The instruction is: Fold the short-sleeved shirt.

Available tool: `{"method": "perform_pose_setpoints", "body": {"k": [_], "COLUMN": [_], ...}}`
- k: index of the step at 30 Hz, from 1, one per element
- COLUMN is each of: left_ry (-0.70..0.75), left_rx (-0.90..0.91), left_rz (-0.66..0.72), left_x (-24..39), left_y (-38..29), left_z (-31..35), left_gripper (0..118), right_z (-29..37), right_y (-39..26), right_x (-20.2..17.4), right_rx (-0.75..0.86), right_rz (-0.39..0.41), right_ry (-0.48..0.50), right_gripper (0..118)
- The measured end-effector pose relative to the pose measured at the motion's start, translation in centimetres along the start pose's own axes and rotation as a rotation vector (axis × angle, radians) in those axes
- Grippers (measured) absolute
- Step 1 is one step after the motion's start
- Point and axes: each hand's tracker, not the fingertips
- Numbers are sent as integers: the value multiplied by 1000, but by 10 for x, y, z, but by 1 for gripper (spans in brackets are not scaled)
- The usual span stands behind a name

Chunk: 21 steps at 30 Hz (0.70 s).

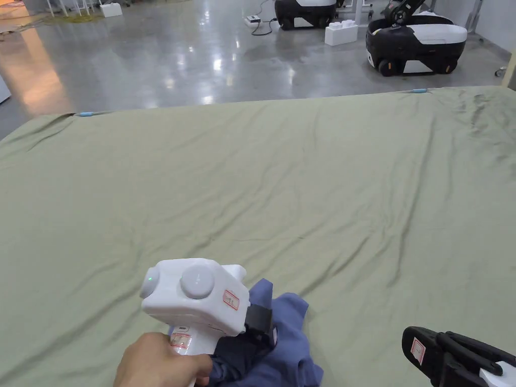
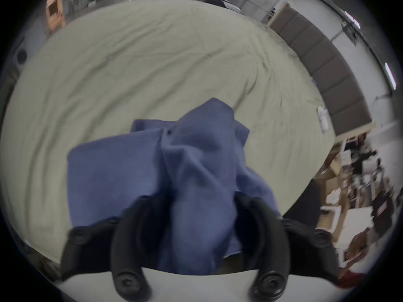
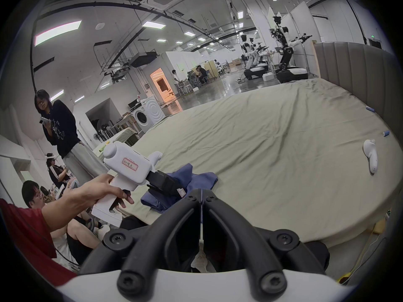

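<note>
Two hand-held grippers worked at the near edge of a bed as the fold of a short-sleeved shirt had barely begun. The blue shirt (image 1: 284,332) lay bunched in a heap on the bed's green sheet (image 1: 302,181), close to the person. The left gripper (image 2: 192,215), gripped by a bare hand (image 1: 161,360), had its jaws spread around a raised hump of the cloth, which filled the gap between them; whether both jaws pressed on it could not be told. The right gripper (image 3: 201,194), jaws pressed together and holding nothing, hovered just off the heap to its right. Judging from the heap, the step in hand was lifting and spreading the garment. Done well, that would mean taking a single layer at a hem or shoulder rather than a wad, bringing the right gripper in to pinch a matching edge, and drawing the cloth out onto the bare sheet beyond. Farther across the bed lay a white handheld device (image 3: 370,156). Past the bed's far edge, wheeled robots (image 1: 415,43) stood on the polished floor (image 1: 176,60).
</note>
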Motion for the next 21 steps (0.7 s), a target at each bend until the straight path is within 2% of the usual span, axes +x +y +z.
{"method": "perform_pose_setpoints", "body": {"k": [3,5,6,7,8,9,11,12,14,16,17,21], "left_ry": [-144,-245,-297,-274,-187,-77,115,131,70,118,98,101], "left_rx": [113,342,521,673,782,797,773,765,668,610,578,654], "left_rz": [19,52,96,132,144,117,-6,-61,-127,-166,-173,-154], "left_x": [-12,-28,-42,-48,-52,-46,-30,-23,-7,12,18,49], "left_y": [-6,-19,-31,-45,-57,-62,-76,-82,-91,-100,-102,-119], "left_z": [41,84,104,112,115,109,84,63,28,-6,-26,-56], "left_gripper": [79,79,77,65,8,0,0,0,0,0,0,0], "right_z": [4,4,4,3,1,0,-3,-2,-2,0,0,2], "right_y": [0,0,-2,-2,-3,-4,-4,-4,-3,-4,-4,-5], "right_x": [0,3,4,6,7,8,10,11,9,9,9,12], "right_rx": [10,13,14,13,12,10,0,3,3,8,6,-7], "right_rz": [5,2,-4,-10,-19,-29,-55,-63,-68,-62,-64,-58], "right_ry": [-4,-7,-6,-7,-8,-5,3,14,18,9,10,-5], "right_gripper": [4,4,4,4,4,4,4,4,4,4,4,4]}}
